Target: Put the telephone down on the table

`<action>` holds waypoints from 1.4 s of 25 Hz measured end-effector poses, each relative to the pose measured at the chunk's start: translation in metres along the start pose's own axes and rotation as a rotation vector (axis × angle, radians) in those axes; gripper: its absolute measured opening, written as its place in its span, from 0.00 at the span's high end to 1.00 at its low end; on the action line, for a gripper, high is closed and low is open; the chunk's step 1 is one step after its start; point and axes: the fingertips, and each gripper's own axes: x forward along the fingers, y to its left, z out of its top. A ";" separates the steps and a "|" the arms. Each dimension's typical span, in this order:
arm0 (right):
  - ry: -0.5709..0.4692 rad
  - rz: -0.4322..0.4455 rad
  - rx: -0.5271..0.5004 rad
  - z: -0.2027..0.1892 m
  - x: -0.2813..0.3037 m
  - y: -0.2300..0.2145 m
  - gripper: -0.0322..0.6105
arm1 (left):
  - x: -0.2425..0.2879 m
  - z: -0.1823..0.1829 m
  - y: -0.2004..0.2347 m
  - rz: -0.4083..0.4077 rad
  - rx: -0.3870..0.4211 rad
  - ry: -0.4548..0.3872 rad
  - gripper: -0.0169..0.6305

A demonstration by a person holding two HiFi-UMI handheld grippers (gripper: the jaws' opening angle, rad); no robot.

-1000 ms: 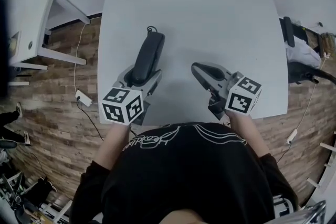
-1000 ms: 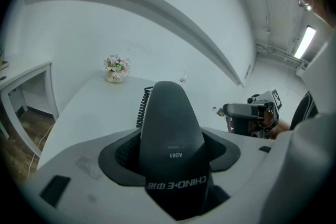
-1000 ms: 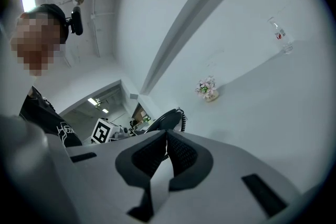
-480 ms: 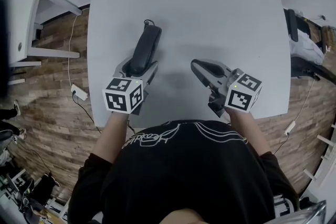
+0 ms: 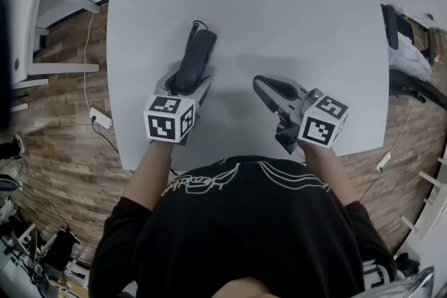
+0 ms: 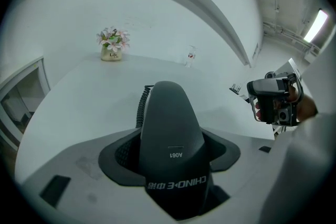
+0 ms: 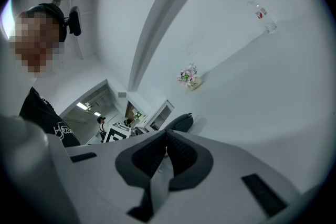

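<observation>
The fingers of the left gripper stood spread wide, their dark pads pinching one black telephone handset near its nearer end. The fingers of the right gripper were pressed together with nothing between them. That made two grippers, each carrying one marker cube at the person's end.

The handset lay over the near left part of the counter, inside the counter's edges. Whether its far end touched the counter surface could not be told. Its long axis ran from the counter's near edge toward the far edge, with the far end leaning slightly right. That far end pointed away from the person, and one coiled cord left it there, dropping toward the counter.

The right gripper hovered over the counter's near middle, on the right of the handset and apart from it, with its fingers aimed toward the counter's left half.

One flower pot stood at the counter's far edge toward the left. One small clear bottle stood at the same far edge further right. Both were well apart from the handset.

Off the counter's left side, one white piece of furniture stood on the wooden floor. One white power strip lay there near the counter's left edge.
</observation>
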 end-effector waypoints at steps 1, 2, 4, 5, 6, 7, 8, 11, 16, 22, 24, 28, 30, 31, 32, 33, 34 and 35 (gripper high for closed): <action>0.000 -0.002 0.004 -0.001 0.001 -0.001 0.89 | 0.003 -0.003 0.000 0.001 -0.001 0.008 0.52; 0.000 -0.002 0.007 -0.001 0.001 -0.002 0.89 | 0.005 -0.006 -0.001 0.003 0.003 0.017 0.52; 0.000 -0.003 0.013 -0.003 0.002 -0.004 0.89 | 0.009 -0.011 -0.001 0.014 0.031 0.031 0.52; 0.000 -0.003 0.016 -0.004 0.003 -0.004 0.89 | 0.010 -0.012 -0.002 0.021 0.055 0.037 0.52; 0.000 -0.003 0.020 -0.005 0.004 -0.005 0.89 | 0.012 -0.012 -0.002 0.029 0.079 0.044 0.52; 0.000 -0.003 0.022 -0.005 0.004 -0.005 0.89 | 0.013 -0.012 -0.002 0.037 0.097 0.052 0.52; 0.001 -0.002 0.025 -0.006 0.004 -0.006 0.89 | 0.015 -0.012 -0.003 0.045 0.107 0.061 0.52; 0.004 0.000 0.032 -0.008 0.002 -0.006 0.89 | 0.018 -0.014 -0.004 0.068 0.123 0.079 0.52; -0.009 0.002 0.046 -0.007 -0.003 -0.009 0.89 | 0.024 -0.022 -0.005 0.136 0.189 0.130 0.52; -0.030 0.001 0.055 -0.007 -0.006 -0.008 0.89 | 0.028 -0.031 -0.001 0.163 0.222 0.191 0.52; -0.035 0.000 0.058 -0.008 -0.008 -0.008 0.89 | 0.028 -0.031 0.000 0.161 0.220 0.197 0.52; -0.069 0.022 0.108 -0.008 -0.013 -0.005 0.89 | 0.028 -0.032 0.001 0.144 0.221 0.197 0.52; -0.083 0.029 0.120 -0.006 -0.015 -0.004 0.89 | 0.028 -0.030 0.002 0.145 0.226 0.189 0.50; -0.085 0.029 0.116 -0.006 -0.015 -0.003 0.89 | 0.028 -0.030 0.002 0.146 0.229 0.185 0.49; -0.085 0.027 0.112 -0.006 -0.016 -0.002 0.89 | 0.028 -0.030 0.002 0.143 0.230 0.184 0.47; -0.084 0.026 0.109 -0.007 -0.017 -0.002 0.89 | 0.027 -0.032 0.001 0.135 0.229 0.186 0.45; -0.083 0.023 0.106 -0.007 -0.018 -0.001 0.89 | 0.025 -0.033 -0.001 0.125 0.225 0.191 0.44; -0.082 0.020 0.103 -0.008 -0.018 0.001 0.89 | 0.022 -0.034 -0.002 0.117 0.217 0.192 0.44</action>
